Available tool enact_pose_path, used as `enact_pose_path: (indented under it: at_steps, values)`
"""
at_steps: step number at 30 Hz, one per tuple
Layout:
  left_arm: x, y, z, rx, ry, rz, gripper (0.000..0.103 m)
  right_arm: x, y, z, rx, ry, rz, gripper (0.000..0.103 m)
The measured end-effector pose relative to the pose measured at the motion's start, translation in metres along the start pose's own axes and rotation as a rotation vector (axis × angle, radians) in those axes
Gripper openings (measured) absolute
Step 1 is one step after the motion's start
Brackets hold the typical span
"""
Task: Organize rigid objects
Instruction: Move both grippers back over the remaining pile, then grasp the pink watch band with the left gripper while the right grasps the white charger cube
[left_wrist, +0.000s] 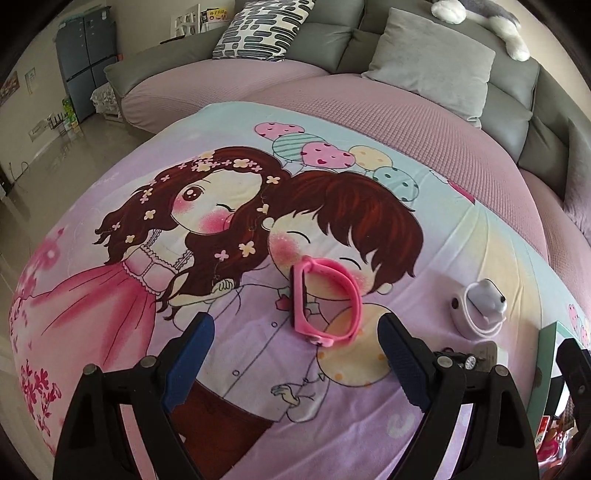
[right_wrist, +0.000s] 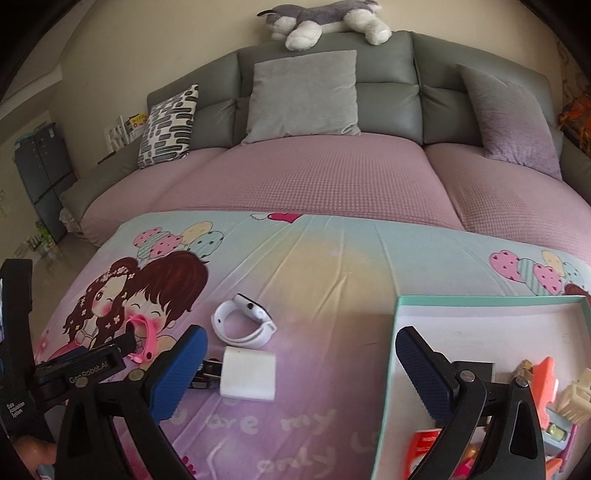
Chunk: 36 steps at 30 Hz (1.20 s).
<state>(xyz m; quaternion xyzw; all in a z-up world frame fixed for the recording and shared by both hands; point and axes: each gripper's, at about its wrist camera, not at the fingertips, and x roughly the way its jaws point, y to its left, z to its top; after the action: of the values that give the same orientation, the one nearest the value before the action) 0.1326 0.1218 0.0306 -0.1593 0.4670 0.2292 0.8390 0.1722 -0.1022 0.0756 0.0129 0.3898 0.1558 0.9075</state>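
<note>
Far left: left gripper (left_wrist: 295, 354) hovering low over the cartoon bedsheet (left_wrist: 110, 288), jaws spread wide, nothing between them. Just ahead of the gap: pink watch band (left_wrist: 325, 301), standing on edge as a closed loop, right on the printed boy's cheek. Risk here: loop thin and springy, likely to roll or tip flat if one blue pad (left_wrist: 188, 363) touches first; soft sheet underneath likely to bunch and get pinched along with the strap if the fingers drop too low.

Further right: white smartwatch (right_wrist: 242, 321) lying coiled on the sheet, apart from the pink band; nearer the camera, white charger block (right_wrist: 249, 373) with a small dark object (right_wrist: 205, 373) touching its left side, identity too unclear to call. Danger of knocking either one while sweeping across, since both sit between the two grippers.

Right side: right gripper (right_wrist: 299, 369) also spread wide and empty, left finger just beside the charger, right finger over the teal-rimmed box (right_wrist: 487, 300). Box already holding several small items at its near right corner, far part bare. Possible trouble: a finger catching the low rim and shoving the whole box across the slippery fabric, or a drop landing on the clutter and bouncing out
</note>
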Motion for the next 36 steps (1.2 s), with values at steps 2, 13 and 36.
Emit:
enact_pose_path:
  at_steps: [2, 13, 36]
  values:
    - [0.002, 0.004, 0.001, -0.011, -0.002, 0.006, 0.09, 0.005, 0.005, -0.001, -0.005, 0.014, 0.013, 0.103]
    - [0.023, 0.022, 0.007, -0.044, 0.036, 0.027, 0.09, 0.037, 0.037, -0.018, -0.037, 0.113, 0.086, 0.103]
    - [0.042, -0.003, 0.006, 0.023, 0.007, 0.003, 0.055, 0.051, 0.016, -0.035, 0.138, 0.152, 0.169, 0.079]
